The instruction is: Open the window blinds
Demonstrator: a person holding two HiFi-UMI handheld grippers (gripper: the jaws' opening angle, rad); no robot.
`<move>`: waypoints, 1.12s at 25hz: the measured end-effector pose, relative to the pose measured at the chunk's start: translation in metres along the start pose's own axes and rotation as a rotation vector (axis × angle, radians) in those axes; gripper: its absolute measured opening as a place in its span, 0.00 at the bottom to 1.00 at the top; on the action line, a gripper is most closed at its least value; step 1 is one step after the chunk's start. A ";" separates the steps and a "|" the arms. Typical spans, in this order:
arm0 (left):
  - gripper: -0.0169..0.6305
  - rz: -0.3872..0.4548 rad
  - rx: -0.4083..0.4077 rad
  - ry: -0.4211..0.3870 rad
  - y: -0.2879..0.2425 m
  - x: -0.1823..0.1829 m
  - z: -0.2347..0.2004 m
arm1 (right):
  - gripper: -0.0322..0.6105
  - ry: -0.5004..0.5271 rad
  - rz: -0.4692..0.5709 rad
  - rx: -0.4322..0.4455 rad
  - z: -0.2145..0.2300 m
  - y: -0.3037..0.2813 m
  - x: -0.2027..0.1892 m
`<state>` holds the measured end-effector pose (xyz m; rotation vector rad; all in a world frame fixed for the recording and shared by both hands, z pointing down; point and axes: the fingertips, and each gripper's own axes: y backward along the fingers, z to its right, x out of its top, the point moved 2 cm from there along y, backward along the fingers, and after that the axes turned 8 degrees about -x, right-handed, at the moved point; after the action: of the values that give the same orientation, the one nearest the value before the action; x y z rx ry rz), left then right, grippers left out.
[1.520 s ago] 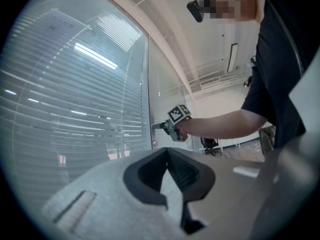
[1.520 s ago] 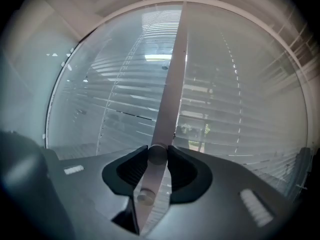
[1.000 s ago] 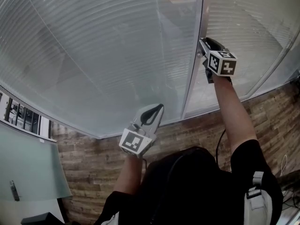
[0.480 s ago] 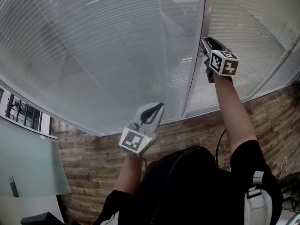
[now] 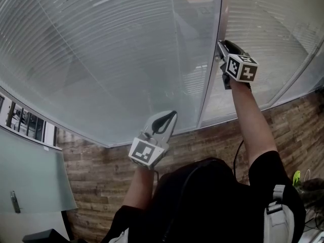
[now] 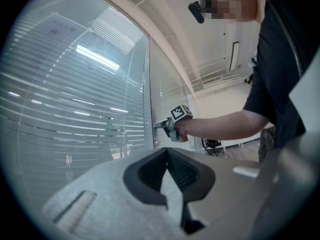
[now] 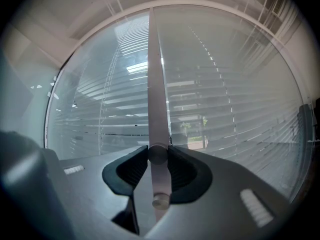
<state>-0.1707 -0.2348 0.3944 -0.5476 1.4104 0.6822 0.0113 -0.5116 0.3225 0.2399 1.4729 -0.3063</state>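
White horizontal-slat window blinds (image 5: 101, 59) are hanging behind the glass on both sides of a grey vertical frame post (image 5: 208, 92), with thin strips of the outside showing between the slats. The right tongs (image 5: 220, 49) are clamping their dark pads on a small round metal knob (image 7: 157, 153) standing out of that post. The knob is lying straight ahead of them, its axis along their pointing line, so the coming move is probably a wrist roll. The left tongs (image 6: 166, 156) are hanging lower and to the left, well apart from the post, closed on nothing.

L hand-held gripper (image 6: 167, 153) jaws together, nr blinds (image 6: 75, 109).
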 end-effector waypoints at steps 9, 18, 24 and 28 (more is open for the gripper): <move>0.03 0.019 -0.011 -0.024 -0.002 -0.004 -0.002 | 0.26 0.026 0.002 0.016 0.000 0.001 0.000; 0.03 -0.003 -0.028 0.001 -0.005 -0.004 0.000 | 0.44 0.283 -0.017 0.059 -0.005 0.011 -0.014; 0.03 0.022 -0.024 -0.006 -0.006 -0.013 -0.003 | 0.46 0.619 -0.009 0.031 -0.013 0.018 -0.008; 0.03 0.006 -0.029 0.012 -0.006 -0.011 -0.003 | 0.46 0.970 -0.005 -0.007 -0.020 0.019 0.000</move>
<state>-0.1684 -0.2425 0.4050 -0.5713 1.4153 0.7062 -0.0006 -0.4867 0.3202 0.4102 2.4291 -0.1871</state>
